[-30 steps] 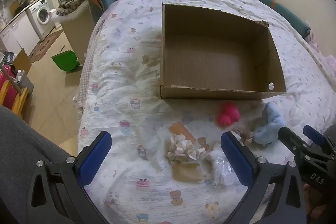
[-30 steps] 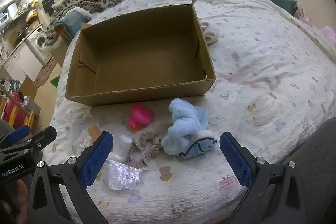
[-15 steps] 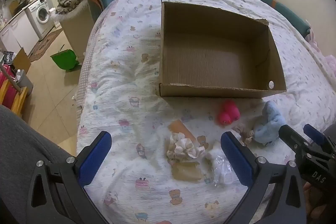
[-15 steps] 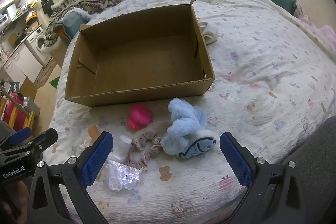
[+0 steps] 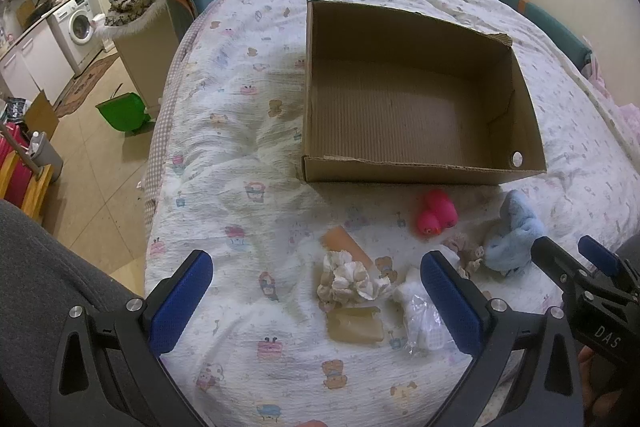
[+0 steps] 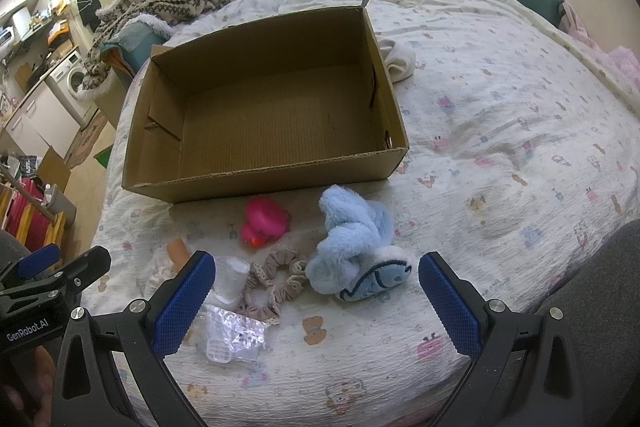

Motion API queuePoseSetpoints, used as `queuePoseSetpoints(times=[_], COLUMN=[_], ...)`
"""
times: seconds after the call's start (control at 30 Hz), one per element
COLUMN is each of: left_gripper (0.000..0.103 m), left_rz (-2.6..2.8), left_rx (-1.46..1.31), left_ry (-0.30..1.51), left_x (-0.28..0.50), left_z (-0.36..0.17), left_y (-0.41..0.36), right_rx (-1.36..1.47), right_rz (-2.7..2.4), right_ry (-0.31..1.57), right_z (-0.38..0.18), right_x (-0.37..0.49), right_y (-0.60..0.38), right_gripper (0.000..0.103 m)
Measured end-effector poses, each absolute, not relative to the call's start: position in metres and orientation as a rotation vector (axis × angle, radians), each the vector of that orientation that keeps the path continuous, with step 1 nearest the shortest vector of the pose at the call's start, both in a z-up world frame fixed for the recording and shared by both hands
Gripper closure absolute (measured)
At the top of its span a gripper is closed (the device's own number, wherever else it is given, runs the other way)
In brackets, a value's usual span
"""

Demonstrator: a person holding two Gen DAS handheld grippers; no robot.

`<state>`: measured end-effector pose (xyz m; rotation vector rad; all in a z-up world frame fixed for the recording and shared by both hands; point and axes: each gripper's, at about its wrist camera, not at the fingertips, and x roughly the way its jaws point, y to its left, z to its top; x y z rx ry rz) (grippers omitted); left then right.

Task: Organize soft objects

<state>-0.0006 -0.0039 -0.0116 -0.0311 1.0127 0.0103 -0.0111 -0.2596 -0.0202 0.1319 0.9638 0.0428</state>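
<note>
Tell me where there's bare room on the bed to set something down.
Bare quilt lies left of the cardboard box, toward the bed edge, and right of it past the white cloth. The box is empty. It's crowded in front of the box: pink duck, blue plush, scrunchie, plastic wrap.

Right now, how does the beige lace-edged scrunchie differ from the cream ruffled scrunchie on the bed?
The beige lace-edged scrunchie lies open as a flat ring, darker, beside the fluffy light-blue slipper. The cream ruffled scrunchie is bunched into a paler clump, farther left, touching a tan flat piece. Both lie on the printed bedspread, outside the cardboard box.
</note>
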Motion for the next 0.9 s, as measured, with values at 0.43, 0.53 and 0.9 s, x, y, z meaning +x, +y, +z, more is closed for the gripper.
queuePoseSetpoints(times=[0.43, 0.53, 0.9], left_gripper=[0.0, 0.0, 0.0], left_rz=[0.008, 0.007, 0.008], left_rx=[-0.034, -0.035, -0.035], left_ry=[1.019, 1.021, 1.021], left_x=[-0.0008, -0.0013, -0.001], left_z=[-0.0109, -0.011, -0.0109], left_y=[-0.001, -0.0001, -0.0004], right_rx=[0.132, 0.133, 0.134], right_rz=[0.043, 0.042, 0.043], right_ry=[0.965, 0.966, 0.967], right_z=[-0.0204, -0.0204, -0.0208], right_x=[-0.0108, -0.0108, -0.0105], right_y=[-0.2604, -0.2609, -0.262], right_gripper=[0.0, 0.0, 0.0])
